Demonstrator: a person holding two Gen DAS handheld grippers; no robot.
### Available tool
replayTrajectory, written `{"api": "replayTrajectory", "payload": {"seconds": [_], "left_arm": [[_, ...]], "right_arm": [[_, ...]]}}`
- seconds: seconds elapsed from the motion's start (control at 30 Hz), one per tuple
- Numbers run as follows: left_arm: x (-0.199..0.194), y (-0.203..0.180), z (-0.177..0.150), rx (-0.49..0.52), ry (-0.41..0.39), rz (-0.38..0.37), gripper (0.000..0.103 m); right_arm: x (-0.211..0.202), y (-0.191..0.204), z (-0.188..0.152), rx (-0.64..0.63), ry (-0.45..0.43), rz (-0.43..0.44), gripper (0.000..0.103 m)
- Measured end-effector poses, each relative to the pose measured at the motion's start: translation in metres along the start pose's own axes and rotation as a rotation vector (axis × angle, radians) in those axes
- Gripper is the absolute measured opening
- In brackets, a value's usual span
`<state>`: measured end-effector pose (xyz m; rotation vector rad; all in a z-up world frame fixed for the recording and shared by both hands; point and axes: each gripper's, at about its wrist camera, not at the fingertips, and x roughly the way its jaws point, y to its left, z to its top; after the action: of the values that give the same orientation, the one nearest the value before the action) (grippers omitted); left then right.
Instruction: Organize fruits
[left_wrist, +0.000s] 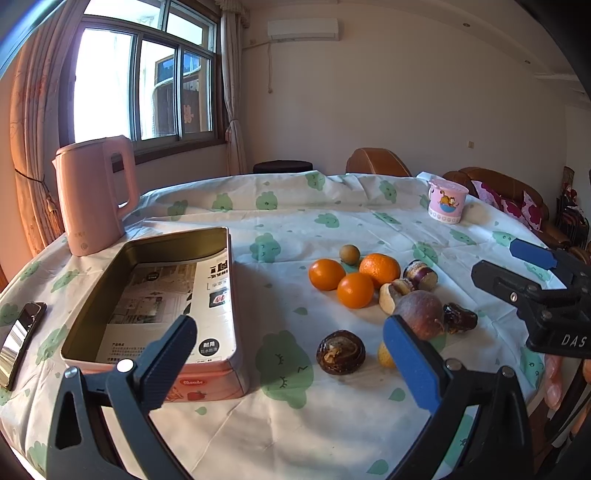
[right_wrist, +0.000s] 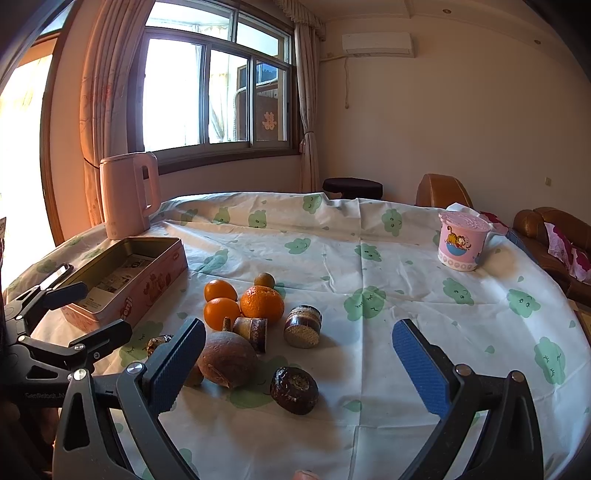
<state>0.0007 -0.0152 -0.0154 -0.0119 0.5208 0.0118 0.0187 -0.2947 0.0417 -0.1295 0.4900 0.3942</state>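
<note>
Three oranges (left_wrist: 355, 290) (right_wrist: 262, 304) lie in a cluster mid-table with a small brown round fruit (left_wrist: 349, 254) behind them. Near them lie a large brownish-purple round fruit (left_wrist: 419, 314) (right_wrist: 226, 359), two cut purple-skinned pieces (left_wrist: 421, 275) (right_wrist: 303, 326), and dark wrinkled fruits (left_wrist: 340, 352) (right_wrist: 294, 389). An open pink tin box (left_wrist: 218, 373) (right_wrist: 147, 291) with printed paper inside stands left of the fruit. My left gripper (left_wrist: 291, 362) is open and empty above the near table, between tin and fruit. My right gripper (right_wrist: 299, 365) is open and empty just before the fruit.
A pink kettle (left_wrist: 94, 195) (right_wrist: 127, 195) stands at the back left. A pink cartoon cup (left_wrist: 447, 203) (right_wrist: 463, 243) stands at the back right. A phone (left_wrist: 20, 338) lies left of the tin. Brown sofa and chairs stand beyond the round table (left_wrist: 295, 424).
</note>
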Motion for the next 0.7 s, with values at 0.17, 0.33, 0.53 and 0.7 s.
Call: {"api": "replayTrajectory", "payload": {"seconds": [0.17,0.33,0.53,0.7], "left_arm": [[0.0000,0.0002,0.0002,0.001,0.000,-0.001,0.103],[0.0000,0.0002,0.0004,0.001,0.001,0.000,0.103],[0.0000,0.0006,0.0003,0.000,0.001,-0.003,0.103],[-0.0001,0.0008,0.0001,0.000,0.000,-0.003,0.103]], "right_arm": [[-0.0006,0.0008,0.0002,-0.001,-0.004,0.001,0.102],[-0.0007,0.0022,-0.0005,-0.002,-0.003,0.003,0.102],[-0.0002,0.0043,-0.0020,-0.002,0.000,0.007,0.102],[-0.0001,0.0042,-0.0022,-0.002,-0.001,0.007,0.102]]}}
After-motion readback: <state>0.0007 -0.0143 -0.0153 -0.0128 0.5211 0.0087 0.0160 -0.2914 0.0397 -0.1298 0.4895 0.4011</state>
